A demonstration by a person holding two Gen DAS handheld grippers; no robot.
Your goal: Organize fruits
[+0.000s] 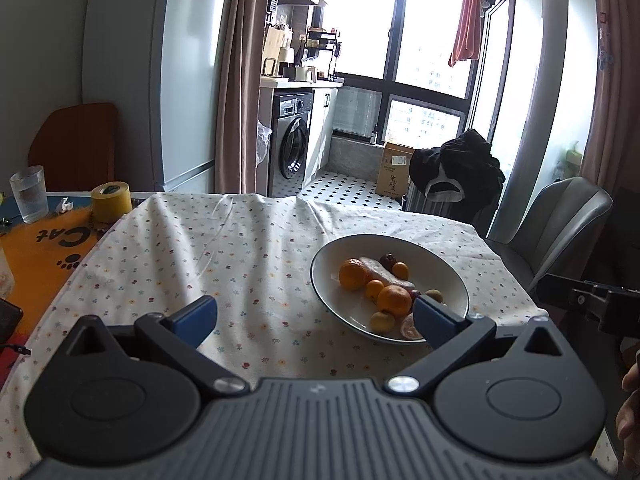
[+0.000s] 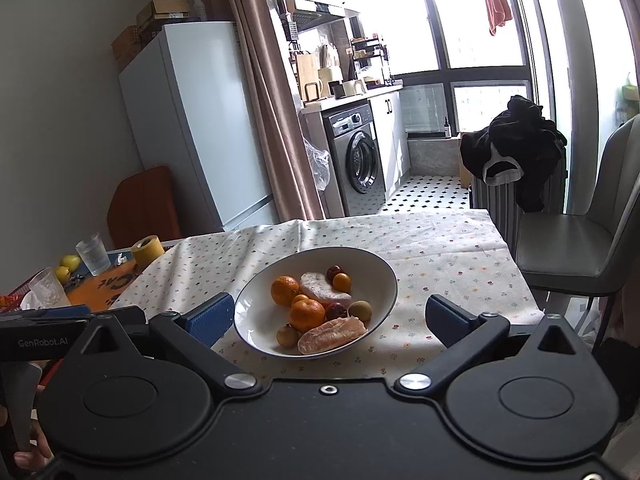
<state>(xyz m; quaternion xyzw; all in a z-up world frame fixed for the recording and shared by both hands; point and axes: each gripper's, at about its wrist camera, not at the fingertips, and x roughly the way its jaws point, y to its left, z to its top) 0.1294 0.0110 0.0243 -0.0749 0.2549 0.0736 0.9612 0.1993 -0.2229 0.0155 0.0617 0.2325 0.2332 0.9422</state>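
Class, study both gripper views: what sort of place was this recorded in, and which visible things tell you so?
Most likely a home dining corner that opens onto a kitchen and laundry area. Clues: a tall fridge, a front-loading washing machine under a counter, and a cloth-covered table holding a bowl of fruit.

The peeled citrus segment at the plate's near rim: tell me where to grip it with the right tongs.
Grip the peeled citrus segment across its narrow middle, coming from above. It lies flat and long against the plate rim, ends pointing left-right. The open right tongs already straddle it. It looks soft, so close gently.
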